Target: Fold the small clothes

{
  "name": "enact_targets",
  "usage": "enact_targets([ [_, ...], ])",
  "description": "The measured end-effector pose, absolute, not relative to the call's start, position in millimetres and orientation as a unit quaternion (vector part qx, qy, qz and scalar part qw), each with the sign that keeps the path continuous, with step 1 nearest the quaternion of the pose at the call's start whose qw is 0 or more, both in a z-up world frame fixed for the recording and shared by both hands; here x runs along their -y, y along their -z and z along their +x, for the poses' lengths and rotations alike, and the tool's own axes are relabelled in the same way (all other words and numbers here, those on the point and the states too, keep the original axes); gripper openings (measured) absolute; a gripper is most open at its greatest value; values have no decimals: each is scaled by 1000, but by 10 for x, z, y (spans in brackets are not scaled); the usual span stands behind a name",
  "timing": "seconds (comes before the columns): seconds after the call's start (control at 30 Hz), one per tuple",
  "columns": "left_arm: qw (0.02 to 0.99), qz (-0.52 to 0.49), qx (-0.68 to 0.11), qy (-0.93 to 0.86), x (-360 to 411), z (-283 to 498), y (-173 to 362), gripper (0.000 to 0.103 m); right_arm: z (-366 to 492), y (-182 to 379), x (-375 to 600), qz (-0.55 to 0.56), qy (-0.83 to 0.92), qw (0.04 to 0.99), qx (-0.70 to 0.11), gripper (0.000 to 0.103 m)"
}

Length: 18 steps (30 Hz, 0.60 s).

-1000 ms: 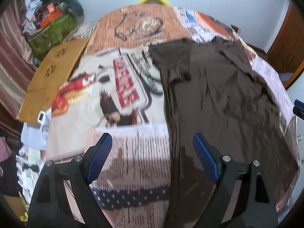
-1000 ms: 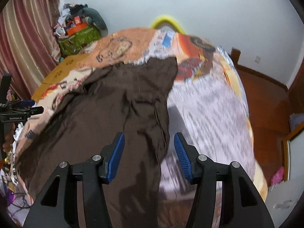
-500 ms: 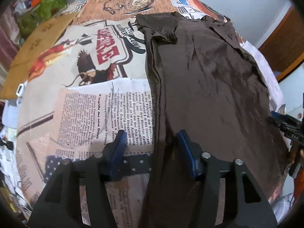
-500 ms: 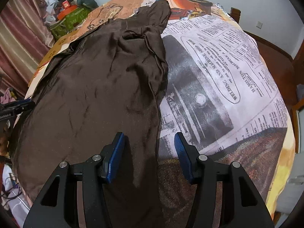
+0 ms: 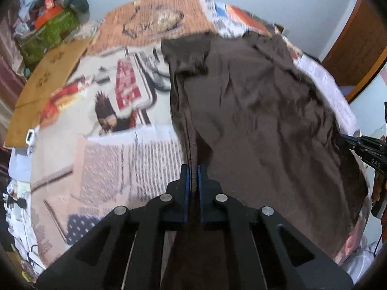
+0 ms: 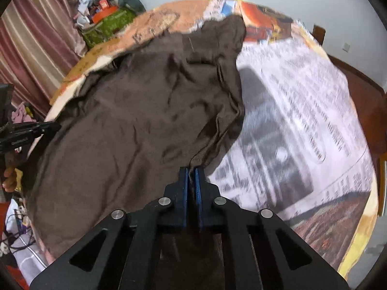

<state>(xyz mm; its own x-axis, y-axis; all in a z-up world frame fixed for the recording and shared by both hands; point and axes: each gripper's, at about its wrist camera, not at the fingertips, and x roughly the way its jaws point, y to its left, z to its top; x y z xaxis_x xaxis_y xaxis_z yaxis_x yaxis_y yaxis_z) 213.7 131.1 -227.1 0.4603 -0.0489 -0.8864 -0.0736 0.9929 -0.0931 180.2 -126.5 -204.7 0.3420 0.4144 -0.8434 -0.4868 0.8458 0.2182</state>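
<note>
A dark brown garment [image 5: 261,111] lies spread on a bed covered with a newspaper-print sheet [image 5: 116,154]. My left gripper [image 5: 192,169] is shut on the garment's left edge near the hem, and the cloth rises in a ridge toward the pads. My right gripper [image 6: 191,171] is shut on the garment's right edge [image 6: 212,130], which is pulled up into folds. The garment also shows in the right wrist view [image 6: 125,130]. Each gripper shows at the side of the other's view, the right one [image 5: 358,145] and the left one [image 6: 26,133].
A cardboard sheet [image 5: 46,82] lies at the bed's far left. A green bag with clutter [image 5: 48,31] stands in the back left corner by a curtain [image 6: 29,38]. A wooden door [image 5: 358,48] is at the right. The sheet [image 6: 300,125] runs to the bed's right edge.
Both grippers went from open astride the garment's side edges to shut on them. The cloth has lifted into ridges at both pinch points and both views have pulled back slightly.
</note>
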Motion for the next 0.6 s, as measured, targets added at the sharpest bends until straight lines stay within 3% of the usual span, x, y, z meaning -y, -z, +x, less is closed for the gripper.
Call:
enact_targets([
  [0.33,888,-50,-456,-13,-1322,2531,1746,5,2079,1571,1319,-2,-281,853,-439,4],
  [0.6,880,-32,-473,-24,-1353,3064,1923,5,2499,1518,1280,-12,-260,869,-422,4],
])
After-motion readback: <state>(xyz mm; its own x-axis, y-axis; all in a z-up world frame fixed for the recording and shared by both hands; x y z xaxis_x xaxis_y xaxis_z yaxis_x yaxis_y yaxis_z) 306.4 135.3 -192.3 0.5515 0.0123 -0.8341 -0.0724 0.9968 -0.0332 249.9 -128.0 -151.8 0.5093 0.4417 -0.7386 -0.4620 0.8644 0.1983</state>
